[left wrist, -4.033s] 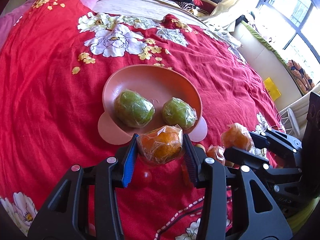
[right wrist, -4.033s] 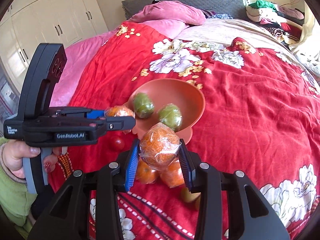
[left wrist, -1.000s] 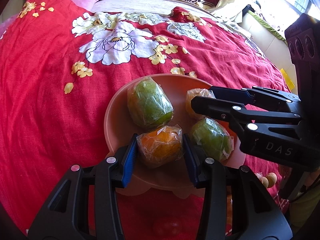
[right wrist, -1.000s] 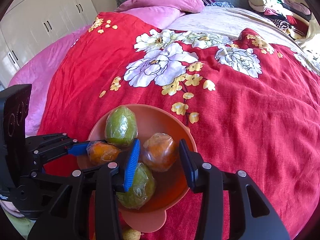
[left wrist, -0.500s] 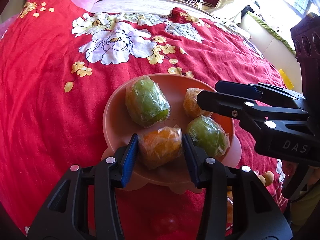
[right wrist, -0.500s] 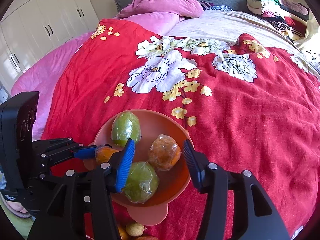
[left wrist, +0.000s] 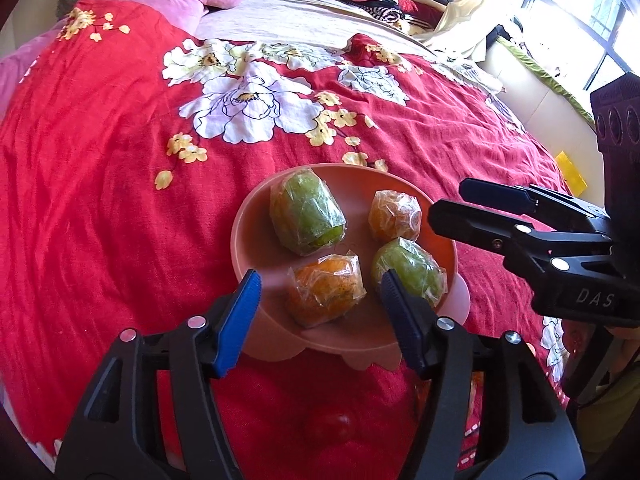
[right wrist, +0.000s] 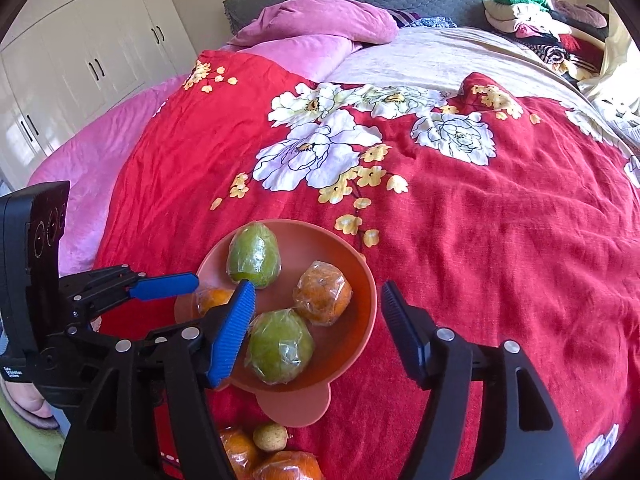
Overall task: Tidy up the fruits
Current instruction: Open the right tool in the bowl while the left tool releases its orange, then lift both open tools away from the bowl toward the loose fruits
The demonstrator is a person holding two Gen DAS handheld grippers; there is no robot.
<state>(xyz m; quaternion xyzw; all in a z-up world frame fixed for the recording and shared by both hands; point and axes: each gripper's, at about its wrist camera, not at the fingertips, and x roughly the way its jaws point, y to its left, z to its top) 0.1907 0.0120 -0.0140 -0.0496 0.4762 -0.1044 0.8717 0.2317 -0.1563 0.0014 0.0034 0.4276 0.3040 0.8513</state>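
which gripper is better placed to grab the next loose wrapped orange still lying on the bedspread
Right, probably. The loose plastic-wrapped oranges lie on the red floral bedspread just below the right gripper, whose jaws have just opened and hold nothing. The left gripper is open too, over the pink plastic bowl.

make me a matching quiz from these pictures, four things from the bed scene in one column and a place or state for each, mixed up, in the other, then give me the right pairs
Things:
1. bowl
2. left tool
3. pink pillow
4. small pale fruit

Places or states:
A. at the head of the bed, far from the fruit
B. open, with a wrapped orange lying loose between its fingers
C. on the red bedspread, outside the bowl, beside loose oranges
D. holding two green and two orange wrapped fruits

Pairs: 1-D, 2-B, 3-A, 4-C
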